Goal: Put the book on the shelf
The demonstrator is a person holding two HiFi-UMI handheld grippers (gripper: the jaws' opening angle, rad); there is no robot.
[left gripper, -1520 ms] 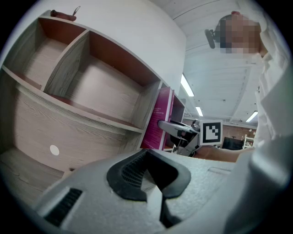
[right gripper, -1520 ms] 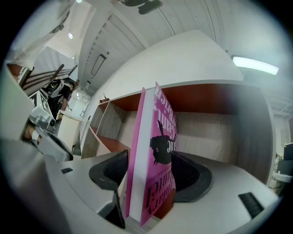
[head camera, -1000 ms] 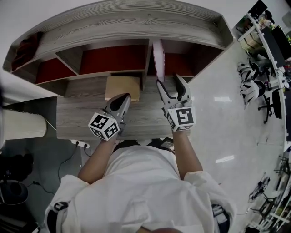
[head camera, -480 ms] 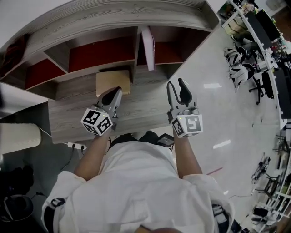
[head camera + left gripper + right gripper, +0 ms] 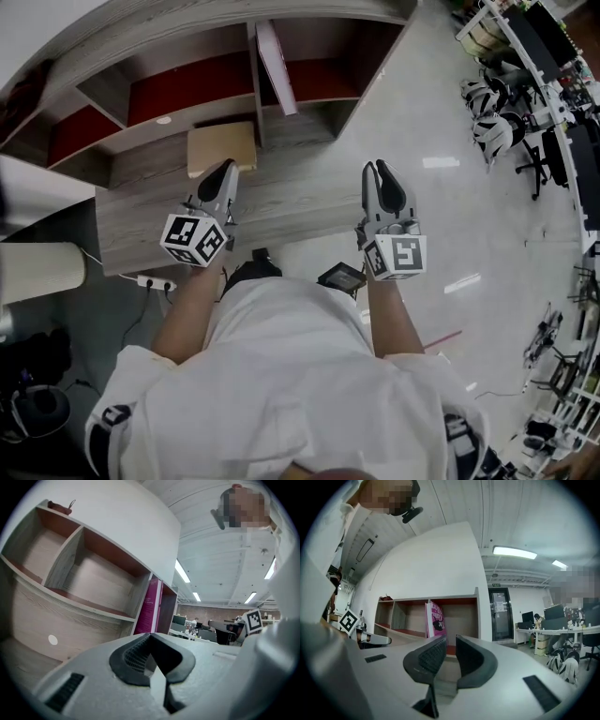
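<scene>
The pink book point(image 5: 277, 67) stands on edge in the shelf's point(image 5: 178, 94) right compartment, beside the divider. Both forearms reach forward with the grippers level, well back from the book. The right gripper point(image 5: 375, 170) has just been closing; a slim gap remains, with nothing between its jaws. The left gripper point(image 5: 223, 169) is closed and empty.

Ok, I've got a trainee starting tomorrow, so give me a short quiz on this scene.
1. True or false: the book stands in the right-hand compartment of the shelf.
2. What is between the jaws of the left gripper? A) the book B) a cable C) nothing
3. Fill in: the book's cover is mostly ___.
Key: 1 true; 2 C, the jaws are shut and empty; 3 pink.
</scene>
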